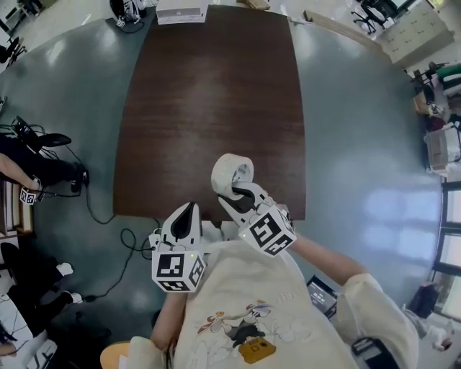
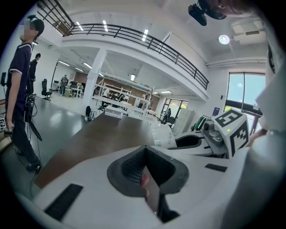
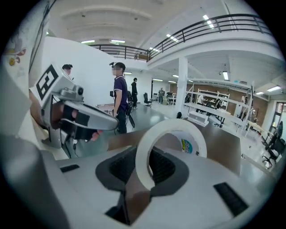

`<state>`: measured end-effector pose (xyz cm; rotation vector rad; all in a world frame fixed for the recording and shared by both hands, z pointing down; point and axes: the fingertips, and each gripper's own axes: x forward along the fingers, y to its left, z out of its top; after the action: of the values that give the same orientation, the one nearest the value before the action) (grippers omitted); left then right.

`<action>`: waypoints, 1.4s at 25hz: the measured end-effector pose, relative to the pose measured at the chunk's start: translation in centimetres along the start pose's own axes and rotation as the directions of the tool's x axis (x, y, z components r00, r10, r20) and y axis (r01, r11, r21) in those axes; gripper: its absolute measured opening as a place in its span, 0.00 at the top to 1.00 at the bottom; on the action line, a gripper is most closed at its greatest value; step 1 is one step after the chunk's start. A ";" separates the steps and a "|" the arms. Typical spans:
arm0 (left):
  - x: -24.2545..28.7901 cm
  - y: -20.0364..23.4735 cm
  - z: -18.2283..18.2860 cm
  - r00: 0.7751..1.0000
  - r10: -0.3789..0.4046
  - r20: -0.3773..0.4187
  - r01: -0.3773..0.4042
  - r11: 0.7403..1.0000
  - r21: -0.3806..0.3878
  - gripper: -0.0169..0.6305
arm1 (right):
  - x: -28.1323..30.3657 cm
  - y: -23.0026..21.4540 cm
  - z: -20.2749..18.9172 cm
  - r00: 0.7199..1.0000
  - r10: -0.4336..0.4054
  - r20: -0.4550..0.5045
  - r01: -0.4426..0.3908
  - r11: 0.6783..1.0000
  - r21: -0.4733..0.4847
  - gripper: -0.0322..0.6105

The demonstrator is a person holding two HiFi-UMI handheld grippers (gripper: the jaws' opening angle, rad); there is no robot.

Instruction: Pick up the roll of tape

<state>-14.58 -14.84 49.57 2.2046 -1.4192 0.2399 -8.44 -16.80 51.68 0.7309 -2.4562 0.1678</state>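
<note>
Tape roll [image 1: 232,173], white and standing on edge, is being pinched across its band by the jaws of the right gripper [image 1: 232,193], and it is being held over the near edge of the dark brown table [image 1: 209,108]. Left gripper [image 1: 189,210] is being held just beside the right one, with its jaws being pressed together.

The dark brown rectangular wooden desk [image 1: 209,108] stands on a glossy grey floor [image 1: 79,94]. A flat white box [image 1: 181,11] lies at the desk's far end.
</note>
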 end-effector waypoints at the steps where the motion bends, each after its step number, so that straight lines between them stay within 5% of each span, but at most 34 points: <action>1: -0.1 -0.4 0.4 1.000 -0.010 0.009 0.010 1.000 0.010 0.97 | -1.0 0.1 0.7 1.000 -0.008 0.027 0.007 1.000 0.012 0.81; 14: -1.6 -4.6 6.0 0.992 -0.008 0.125 0.004 1.000 0.027 0.97 | -11.6 -2.4 7.1 0.959 -0.124 0.255 0.106 0.991 0.085 0.81; 35: -2.7 -4.0 8.0 0.986 0.022 0.166 -0.022 1.000 -0.001 0.97 | -13.8 -3.9 8.0 0.941 -0.163 0.296 0.134 0.984 0.117 0.81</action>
<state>-13.21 -15.36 40.32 2.2551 -1.5323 0.0650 -0.68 -15.76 37.24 1.0496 -2.6827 0.1215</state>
